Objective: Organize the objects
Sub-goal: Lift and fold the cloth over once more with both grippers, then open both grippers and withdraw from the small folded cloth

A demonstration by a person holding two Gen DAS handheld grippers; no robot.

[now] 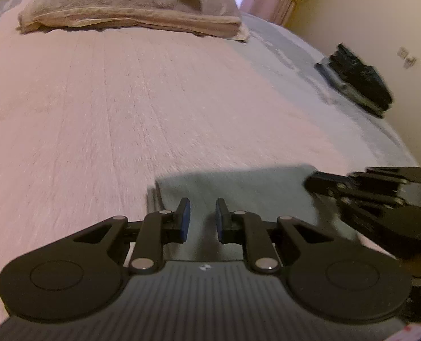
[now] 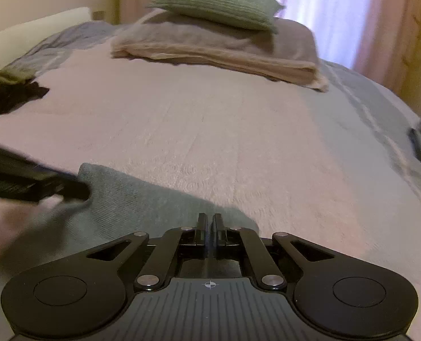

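A folded grey-green cloth (image 1: pixel 239 187) lies flat on the pink blanket (image 1: pixel 125 99) at the near end of the bed. My left gripper (image 1: pixel 202 218) hovers over the cloth's left part, its blue pads a small gap apart with nothing pinched between them. In the right wrist view the left gripper (image 2: pixel 74 191) is a blurred dark shape at the left edge of the cloth (image 2: pixel 142 201). My right gripper (image 2: pixel 210 221) is shut, its tips over the cloth's near right part. In the left wrist view the right gripper (image 1: pixel 310 182) reaches the cloth's far right corner. Whether it pinches fabric is hidden.
A stack of folded beige towels (image 2: pixel 216 48) with a green pillow (image 2: pixel 219 2) on top sits at the far end of the bed. Dark clothes lie at the right edge (image 1: pixel 355 79) and at the left edge (image 2: pixel 14 91). Curtains (image 2: pixel 324 5) and walls stand beyond.
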